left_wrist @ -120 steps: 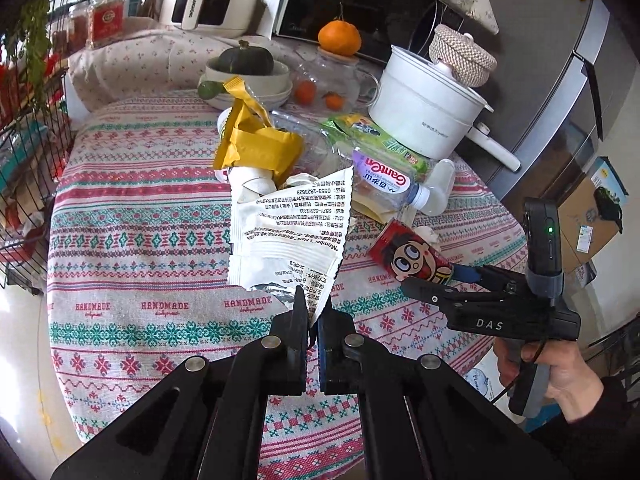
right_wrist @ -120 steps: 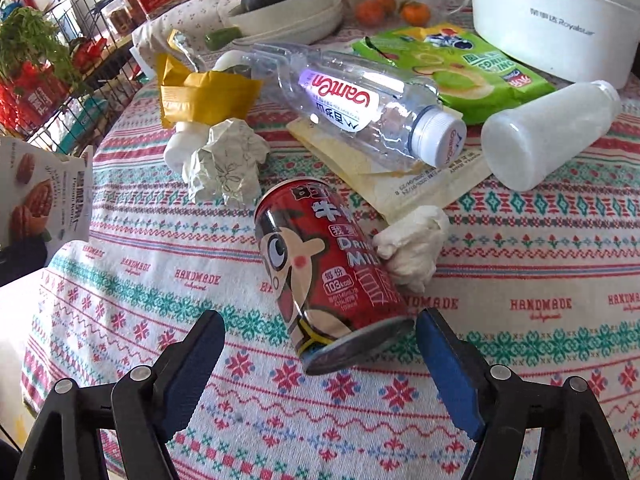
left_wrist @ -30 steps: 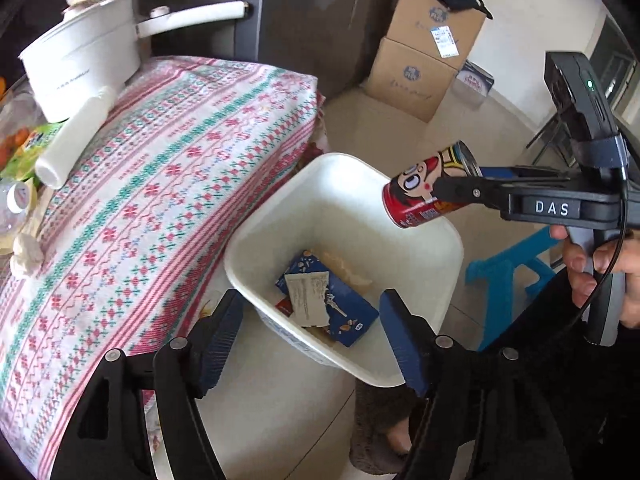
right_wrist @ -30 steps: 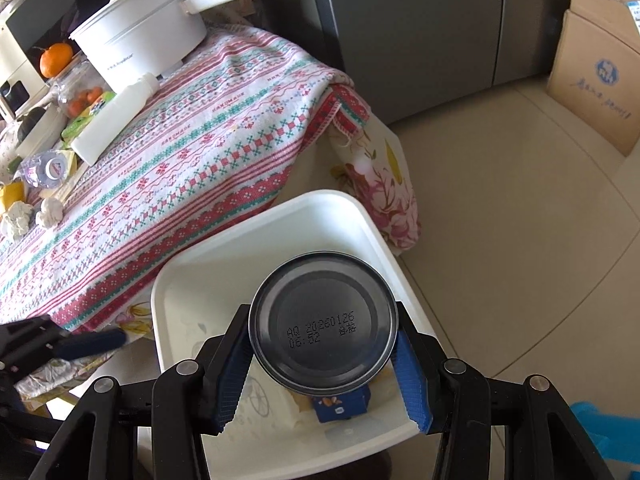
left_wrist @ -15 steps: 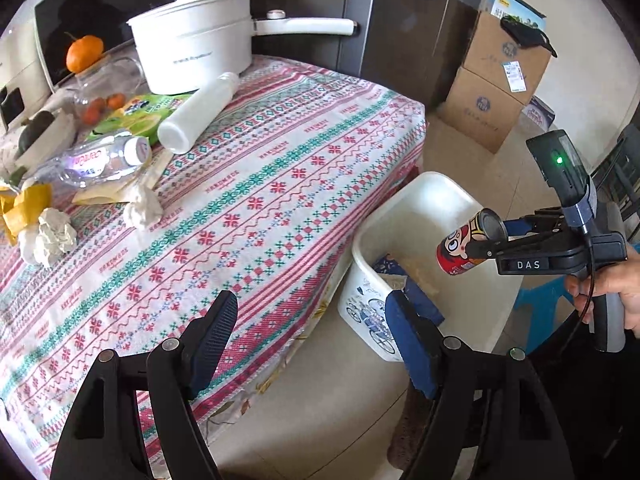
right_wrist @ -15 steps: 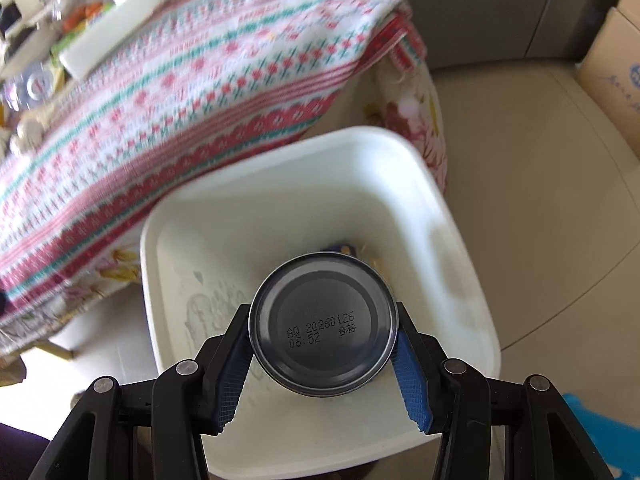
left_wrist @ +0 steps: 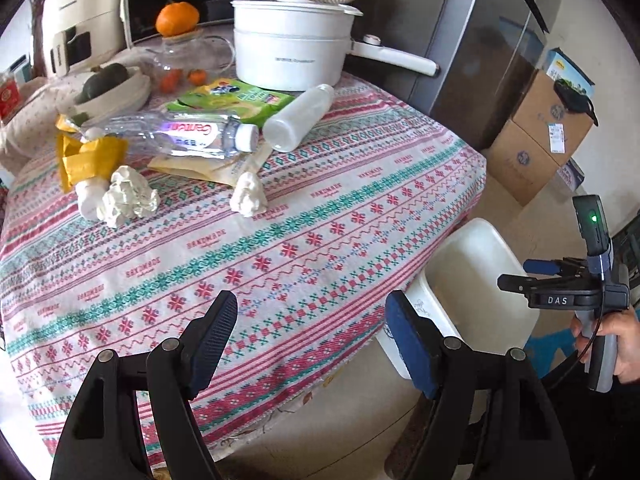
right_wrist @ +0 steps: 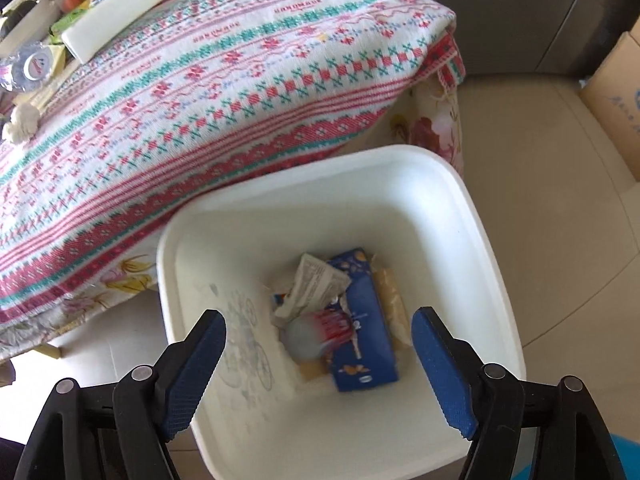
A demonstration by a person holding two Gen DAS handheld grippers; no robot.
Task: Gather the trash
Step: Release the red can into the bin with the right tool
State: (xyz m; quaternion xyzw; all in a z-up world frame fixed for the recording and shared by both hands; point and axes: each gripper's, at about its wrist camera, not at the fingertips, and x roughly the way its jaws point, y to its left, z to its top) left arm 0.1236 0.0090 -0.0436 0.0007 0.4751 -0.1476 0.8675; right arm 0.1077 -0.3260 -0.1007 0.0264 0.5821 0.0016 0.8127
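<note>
Black angular linkage arms on the left gripper [left_wrist: 312,340], with round silver rivets and 2 blue ribbed pads [left_wrist: 408,344]. Same build on the right gripper [right_wrist: 318,354]; from the left wrist view, white "DAS" lettering, green indicator light, grey handle, thin black cable, dark sleeve.

A blurred red can [right_wrist: 320,332] lies inside the white bin [right_wrist: 472,216], at nine o'clock of a blue carton [right_wrist: 366,328].
</note>
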